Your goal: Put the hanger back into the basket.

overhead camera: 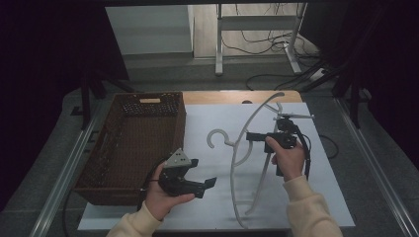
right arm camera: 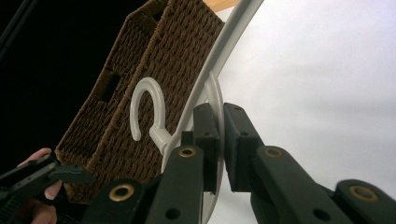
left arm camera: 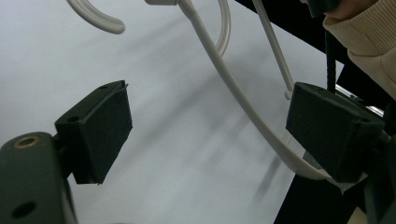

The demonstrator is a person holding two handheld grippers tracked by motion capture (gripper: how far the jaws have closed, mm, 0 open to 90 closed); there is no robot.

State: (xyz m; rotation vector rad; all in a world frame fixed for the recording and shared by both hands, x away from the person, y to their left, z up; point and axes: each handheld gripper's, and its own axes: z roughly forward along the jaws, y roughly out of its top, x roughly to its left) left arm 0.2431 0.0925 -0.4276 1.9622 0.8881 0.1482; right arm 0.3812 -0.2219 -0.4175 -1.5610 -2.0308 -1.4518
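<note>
A white plastic hanger (overhead camera: 232, 170) is held tilted over the white mat (overhead camera: 321, 163), its hook (overhead camera: 215, 136) pointing toward the basket. My right gripper (overhead camera: 249, 136) is shut on the hanger's thin inner loop (right arm camera: 218, 100), just below the hook (right arm camera: 149, 109). My left gripper (overhead camera: 205, 172) is open near the mat's front left, beside the basket and apart from the hanger. In the left gripper view the hanger's arm (left arm camera: 233, 88) runs across above the mat between the left gripper's (left arm camera: 215, 126) spread pads (left arm camera: 100, 130), touching neither.
A brown wicker basket (overhead camera: 175, 123) stands at the left, its long side against the mat's edge; its wall (right arm camera: 154, 70) is close behind the hook. A wooden table edge (overhead camera: 217, 97) shows at the back. Bare mat lies right of the hanger.
</note>
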